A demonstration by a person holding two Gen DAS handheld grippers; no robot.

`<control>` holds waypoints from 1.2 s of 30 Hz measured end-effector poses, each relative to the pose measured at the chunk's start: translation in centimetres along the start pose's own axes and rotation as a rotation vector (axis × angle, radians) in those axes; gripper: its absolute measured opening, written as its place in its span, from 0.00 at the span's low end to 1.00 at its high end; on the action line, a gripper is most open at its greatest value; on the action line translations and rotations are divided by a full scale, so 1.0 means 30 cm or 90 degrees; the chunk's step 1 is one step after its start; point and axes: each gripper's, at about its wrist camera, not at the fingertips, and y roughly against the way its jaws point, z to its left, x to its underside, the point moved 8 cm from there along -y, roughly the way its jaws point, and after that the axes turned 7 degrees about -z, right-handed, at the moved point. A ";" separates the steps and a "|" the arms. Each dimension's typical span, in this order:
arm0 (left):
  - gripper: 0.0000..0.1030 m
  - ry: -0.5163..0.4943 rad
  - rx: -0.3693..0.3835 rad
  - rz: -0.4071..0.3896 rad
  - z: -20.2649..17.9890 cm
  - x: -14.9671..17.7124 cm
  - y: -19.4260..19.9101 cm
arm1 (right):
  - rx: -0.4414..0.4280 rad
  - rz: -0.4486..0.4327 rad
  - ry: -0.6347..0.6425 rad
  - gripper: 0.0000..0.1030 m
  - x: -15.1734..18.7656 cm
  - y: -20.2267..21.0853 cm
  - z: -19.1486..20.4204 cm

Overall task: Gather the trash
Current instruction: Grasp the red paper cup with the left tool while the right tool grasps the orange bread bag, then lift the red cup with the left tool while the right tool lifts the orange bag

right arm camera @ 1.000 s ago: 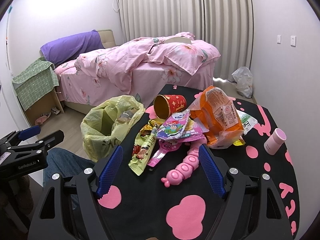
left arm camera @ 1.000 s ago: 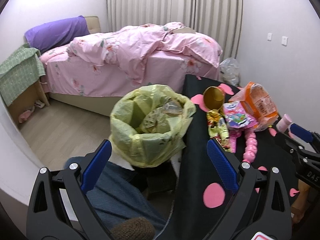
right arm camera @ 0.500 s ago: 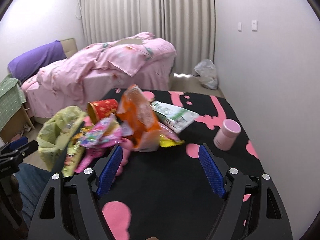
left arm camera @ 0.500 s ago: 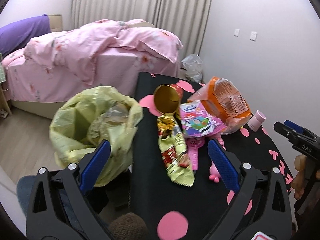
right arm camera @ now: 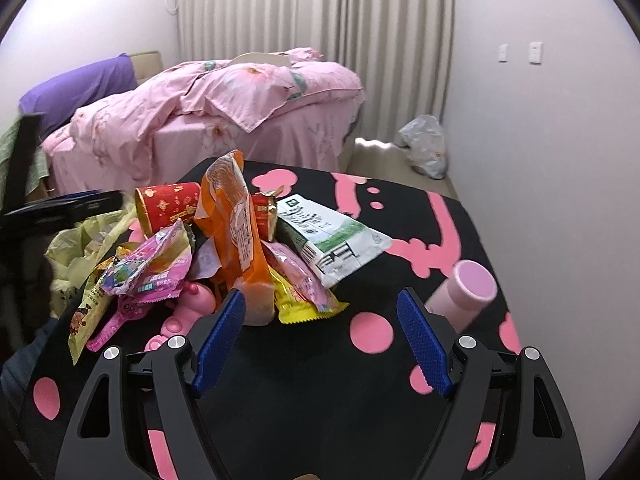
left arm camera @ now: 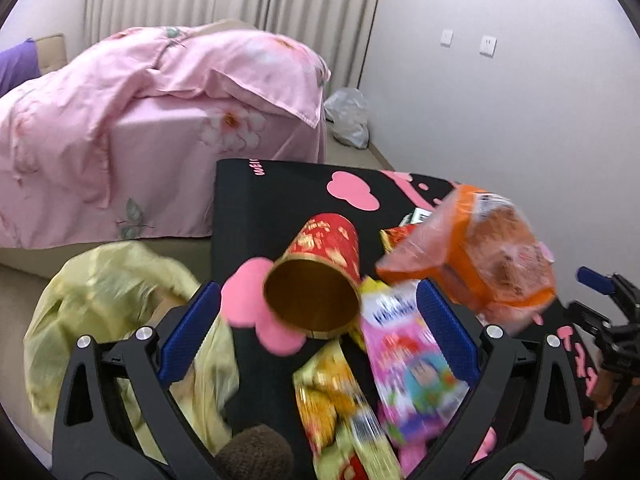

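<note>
Left wrist view: the left tool (left arm camera: pixel 318 334) hangs spread around a tipped red cup (left arm camera: pixel 316 276); the right tool (right arm camera: pixel 322 340), also spread, faces wrappers (right arm camera: pixel 248 240) piled on the worktop (right arm camera: pixel 400 220).

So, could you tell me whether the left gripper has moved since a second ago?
Yes. The left gripper has swung right from the yellow trash bag and closed in on the red cup lying on the table.

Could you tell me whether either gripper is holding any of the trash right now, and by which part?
Nothing is held: the left gripper is open around the red cup, and the right gripper is open and empty.
</note>
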 end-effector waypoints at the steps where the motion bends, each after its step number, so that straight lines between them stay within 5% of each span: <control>1: 0.89 -0.008 -0.001 0.007 -0.003 -0.003 -0.025 | -0.003 0.002 0.004 0.73 -0.001 -0.008 -0.001; 9: 0.58 0.024 0.022 0.068 0.004 0.025 -0.122 | -0.061 0.000 -0.004 0.72 -0.072 -0.079 0.026; 13: 0.53 0.017 0.015 0.055 -0.004 0.035 -0.085 | -0.108 0.002 0.004 0.70 -0.148 -0.138 0.081; 14: 0.51 0.016 0.012 0.055 -0.003 0.038 -0.081 | -0.120 0.003 0.012 0.62 -0.162 -0.157 0.099; 20: 0.49 0.041 0.019 0.044 0.002 0.037 -0.057 | -0.162 0.070 0.058 0.16 -0.128 -0.256 0.206; 36: 0.49 0.037 0.020 -0.021 -0.062 -0.006 0.162 | -0.117 -0.024 0.030 0.08 -0.182 0.053 0.109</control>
